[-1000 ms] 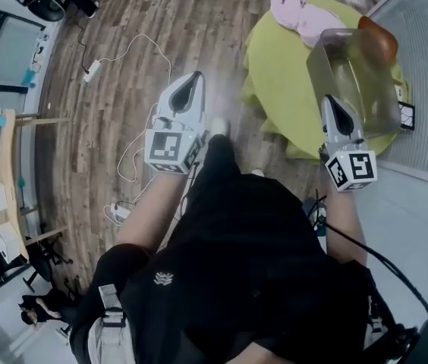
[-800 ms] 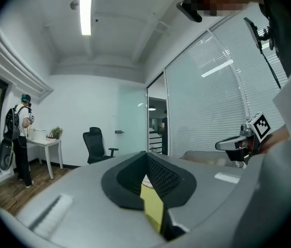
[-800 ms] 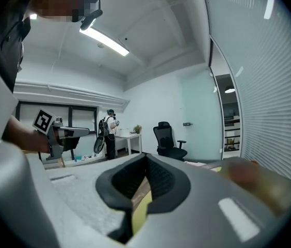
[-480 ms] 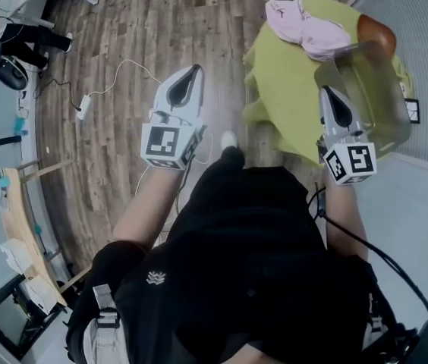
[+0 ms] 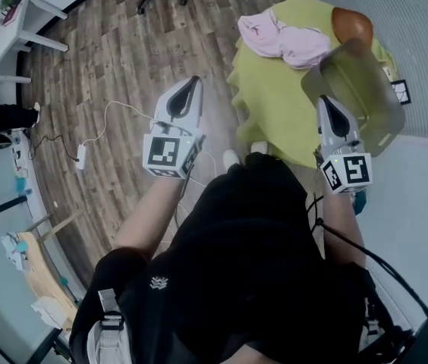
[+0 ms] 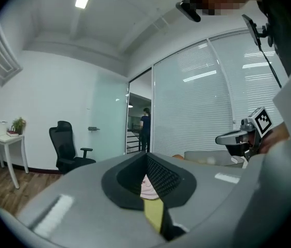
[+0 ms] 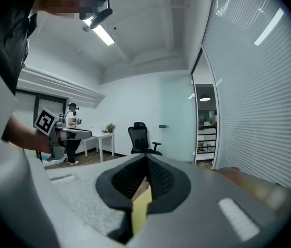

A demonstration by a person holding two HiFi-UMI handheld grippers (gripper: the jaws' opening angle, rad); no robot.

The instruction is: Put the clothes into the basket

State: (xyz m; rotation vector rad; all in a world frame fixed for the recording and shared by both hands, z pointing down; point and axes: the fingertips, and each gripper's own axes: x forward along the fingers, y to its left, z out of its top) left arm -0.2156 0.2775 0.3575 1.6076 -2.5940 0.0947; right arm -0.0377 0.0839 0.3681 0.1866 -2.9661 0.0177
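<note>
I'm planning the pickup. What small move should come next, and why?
Probably advance the left gripper toward the pink clothes, opening its jaws on the way. Both it and the right gripper are shut and empty. The left one hangs over the floor, short of the table, and the clothes lie there beside the basket.

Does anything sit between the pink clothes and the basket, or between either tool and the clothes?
Nothing visible does. The clothes lie on the green table right next to the clear basket, with no object between them. The left tool and right tool, both shut and empty, hang on the near side with open air ahead.
</note>
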